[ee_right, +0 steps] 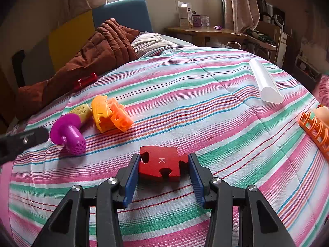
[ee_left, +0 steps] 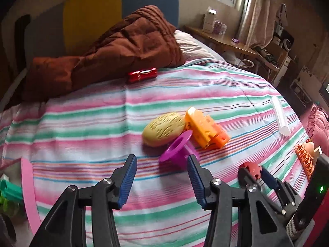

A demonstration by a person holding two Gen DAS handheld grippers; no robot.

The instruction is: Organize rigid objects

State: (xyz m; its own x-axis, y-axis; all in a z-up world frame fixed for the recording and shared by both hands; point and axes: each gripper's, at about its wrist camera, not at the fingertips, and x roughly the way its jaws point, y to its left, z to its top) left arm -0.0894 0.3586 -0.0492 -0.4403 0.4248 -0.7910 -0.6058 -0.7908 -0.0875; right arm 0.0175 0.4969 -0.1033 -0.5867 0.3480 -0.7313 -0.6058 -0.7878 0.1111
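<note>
The striped bedspread (ee_right: 205, 94) serves as the landmark here, and every loose thing lies on it; near its front edge the right gripper (ee_right: 162, 164) is clamped on a red puzzle piece (ee_right: 160, 162) marked with a white K, the blue pads (ee_right: 131, 177) pressing its two sides while the piece hangs just above the cloth; toward the bedspread's left side, in the right wrist view, lie a purple mushroom-shaped toy (ee_right: 68, 132) on its side, a yellow textured oval (ee_right: 81, 110) just behind it and touching it, and an orange and yellow block toy (ee_right: 110, 116) beside both; the left gripper (ee_left: 162, 173) hovers above the bedspread with its fingers (ee_left: 128, 181) wide apart and nothing between them, the purple toy just beyond its right-hand fingertip (whether the tip touches the toy cannot be told); a red toy car (ee_left: 141, 74) sits at the bedspread's far side against a rumpled brown quilt (ee_left: 115, 47); a clear plastic tube (ee_right: 264, 81) lies toward the bedspread's far right; an orange lattice rack (ee_right: 314, 129) rests at the right edge, partly cut off by the frame.
</note>
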